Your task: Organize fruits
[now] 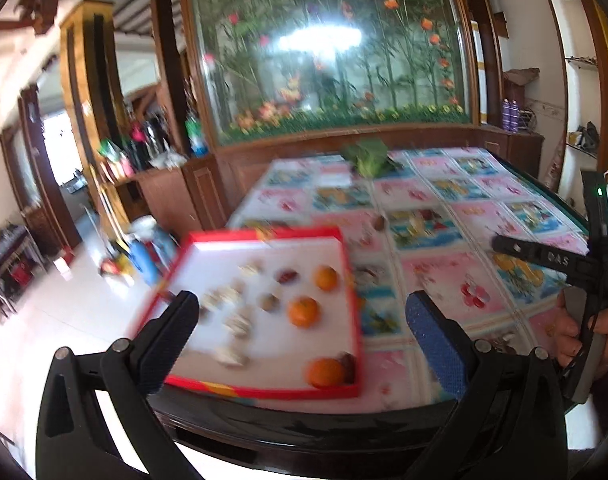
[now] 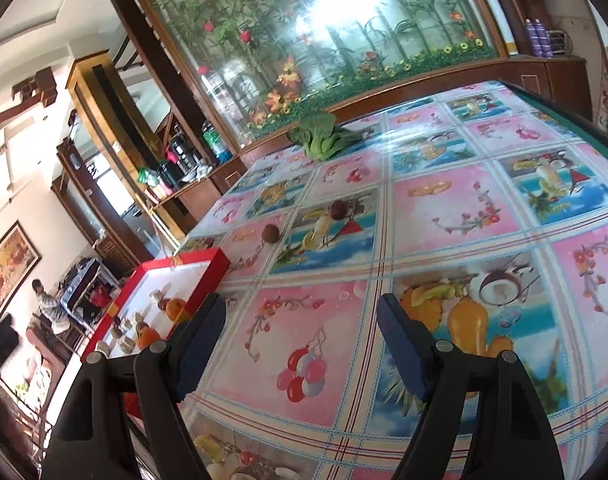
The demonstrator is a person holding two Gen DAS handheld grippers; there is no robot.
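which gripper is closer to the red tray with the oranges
Left. The left gripper hangs open just over the red tray; the right gripper sits open further right, beside it.

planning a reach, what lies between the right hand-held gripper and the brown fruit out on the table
Only bare patterned tablecloth, in the right wrist view, between the right hand-held gripper and the brown fruit.

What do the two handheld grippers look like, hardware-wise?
Both are matte black plastic. The left gripper and right gripper each have two angled fingers with cut-out arms, silver pivot pins and dark blue textured pads. In the left view, the right unit's black body bears white "DAS" lettering, a green indicator light and a grey handle.
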